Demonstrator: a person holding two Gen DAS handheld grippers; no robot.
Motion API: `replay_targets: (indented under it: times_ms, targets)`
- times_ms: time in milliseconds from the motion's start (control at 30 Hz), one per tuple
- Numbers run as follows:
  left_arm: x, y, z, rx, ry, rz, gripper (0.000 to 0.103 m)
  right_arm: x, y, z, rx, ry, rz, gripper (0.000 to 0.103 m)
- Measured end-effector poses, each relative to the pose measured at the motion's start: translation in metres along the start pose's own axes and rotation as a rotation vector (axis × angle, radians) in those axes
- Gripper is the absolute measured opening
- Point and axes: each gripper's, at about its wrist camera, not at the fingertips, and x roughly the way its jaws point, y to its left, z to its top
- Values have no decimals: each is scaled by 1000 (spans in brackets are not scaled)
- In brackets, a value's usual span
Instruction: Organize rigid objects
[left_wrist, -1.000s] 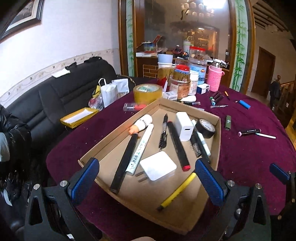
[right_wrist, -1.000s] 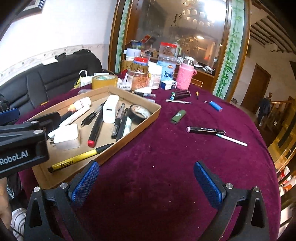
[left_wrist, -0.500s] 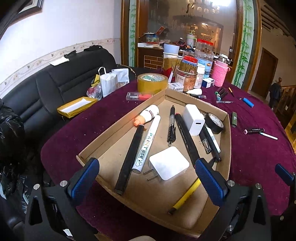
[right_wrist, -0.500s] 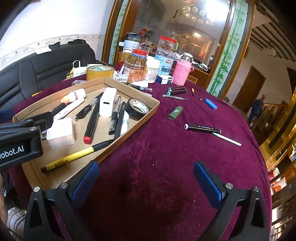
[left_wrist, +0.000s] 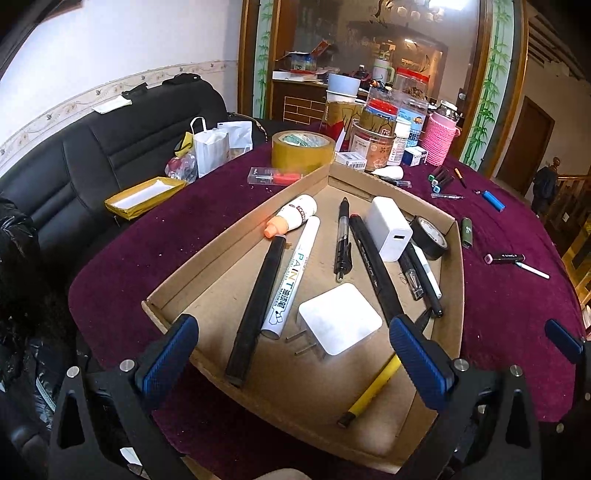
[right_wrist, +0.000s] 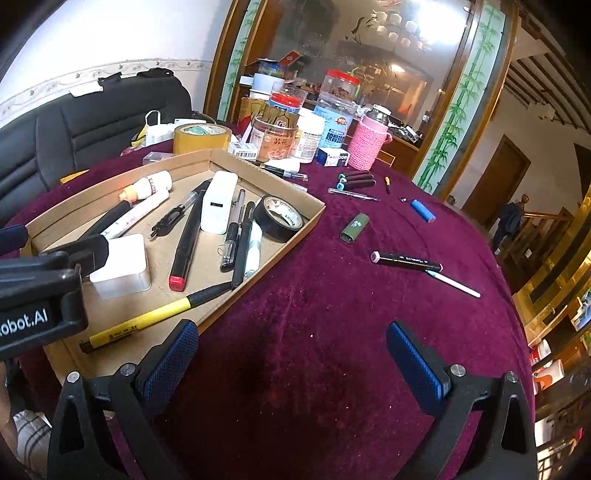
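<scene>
Both grippers wide and empty over the table

My left gripper (left_wrist: 291, 354) hovers above the full cardboard tray (left_wrist: 236, 229); my right gripper (right_wrist: 291, 354) faces the loose black marker (right_wrist: 406, 260) on velvet, which I judge could roll aside if nudged off-centre.

A shallow brown cardboard tray (left_wrist: 207, 260) lies on the round maroon velvet tabletop (right_wrist: 332, 314). In the tray, a square white plug adapter (left_wrist: 340, 318) sits near the front, with a long white paint marker (left_wrist: 293, 275) just to its left and a long black marker (left_wrist: 258, 295) further left. A yellow-and-black pen (right_wrist: 151, 316) lies across the front corner. A black tape roll (right_wrist: 282, 218) sits in the tray's far right corner, beside a white rectangular charger (right_wrist: 218, 201). To the right of the tray, on the tabletop, lie a small green cylinder (right_wrist: 354, 228), a black pen with pink cap (right_wrist: 406, 260) and a blue lighter (right_wrist: 423, 210). Behind the tray stands a wide roll of tan packing tape (left_wrist: 303, 150), with jars to its right.
</scene>
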Motion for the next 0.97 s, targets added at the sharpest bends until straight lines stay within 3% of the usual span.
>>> replay_targets:
  times_ms: [333,967]
  targets:
    - [5,1,1,-16,26,-13,103,3,2,5,-24,-6,-29,103]
    - [5,-3,2,-9,36,10,103,7,-6,3,-2,3,-2,103]
